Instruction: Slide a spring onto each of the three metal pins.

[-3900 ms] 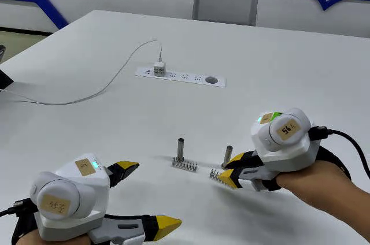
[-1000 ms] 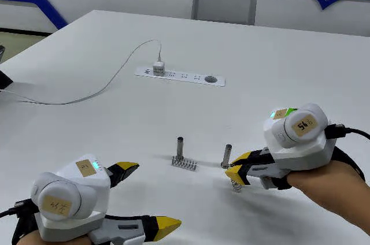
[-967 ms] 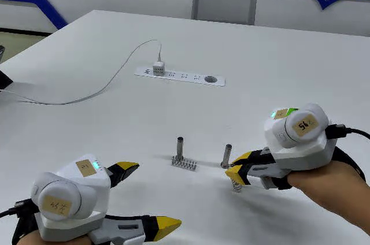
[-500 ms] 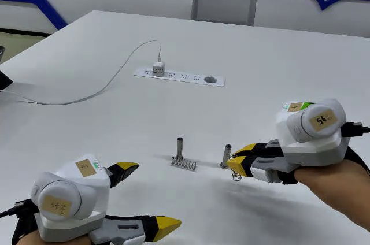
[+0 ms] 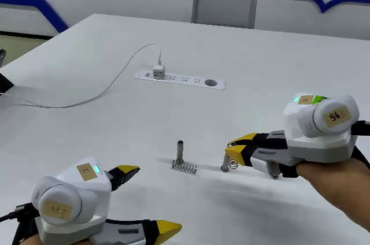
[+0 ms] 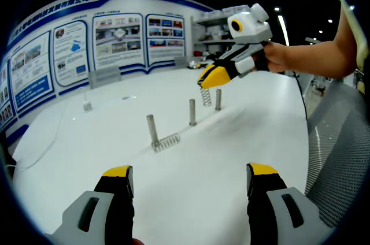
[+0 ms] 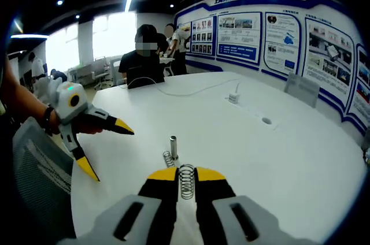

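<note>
Just beside a pin (image 5: 225, 163): right gripper (image 7: 186, 173) jaws clamp a spring (image 7: 186, 184).
Held upright, likely to thread on; left gripper (image 6: 191, 170) jaws wide.

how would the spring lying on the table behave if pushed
The loose spring lies on its side on the smooth table, so it would probably roll. Its thin open coils suggest it is light and squashes easily.
</note>
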The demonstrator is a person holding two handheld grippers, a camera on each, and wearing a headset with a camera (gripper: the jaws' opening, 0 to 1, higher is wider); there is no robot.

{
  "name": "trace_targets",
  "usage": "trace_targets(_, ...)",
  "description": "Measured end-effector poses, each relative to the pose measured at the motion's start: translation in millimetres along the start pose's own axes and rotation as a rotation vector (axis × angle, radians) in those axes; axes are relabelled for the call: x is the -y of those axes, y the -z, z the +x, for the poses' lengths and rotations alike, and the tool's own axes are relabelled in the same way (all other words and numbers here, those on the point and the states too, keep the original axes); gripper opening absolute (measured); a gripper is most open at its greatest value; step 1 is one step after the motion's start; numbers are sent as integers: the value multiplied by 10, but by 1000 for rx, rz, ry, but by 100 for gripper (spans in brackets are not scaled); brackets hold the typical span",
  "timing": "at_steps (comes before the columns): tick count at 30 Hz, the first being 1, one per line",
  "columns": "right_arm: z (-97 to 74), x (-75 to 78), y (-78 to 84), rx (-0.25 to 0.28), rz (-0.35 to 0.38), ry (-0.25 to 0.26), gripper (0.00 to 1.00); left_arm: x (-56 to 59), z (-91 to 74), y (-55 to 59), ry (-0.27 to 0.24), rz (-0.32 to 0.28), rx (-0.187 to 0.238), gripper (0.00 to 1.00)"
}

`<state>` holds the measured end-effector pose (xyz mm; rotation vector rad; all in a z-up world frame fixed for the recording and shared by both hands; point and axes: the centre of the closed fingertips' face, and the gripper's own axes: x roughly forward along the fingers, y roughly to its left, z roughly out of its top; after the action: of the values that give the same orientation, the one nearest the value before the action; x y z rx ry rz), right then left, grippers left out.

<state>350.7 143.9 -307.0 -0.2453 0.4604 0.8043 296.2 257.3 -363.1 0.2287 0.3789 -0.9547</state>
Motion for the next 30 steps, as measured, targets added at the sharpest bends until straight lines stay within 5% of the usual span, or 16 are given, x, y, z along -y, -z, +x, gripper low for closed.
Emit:
trace_targets(17, 37, 155, -222, 100, 29, 39, 12, 11, -9, 14, -2, -4, -2, 82)
trace_targets(30, 120, 266, -174, 115, 96, 51, 12, 4, -6, 28, -5, -7, -4, 82)
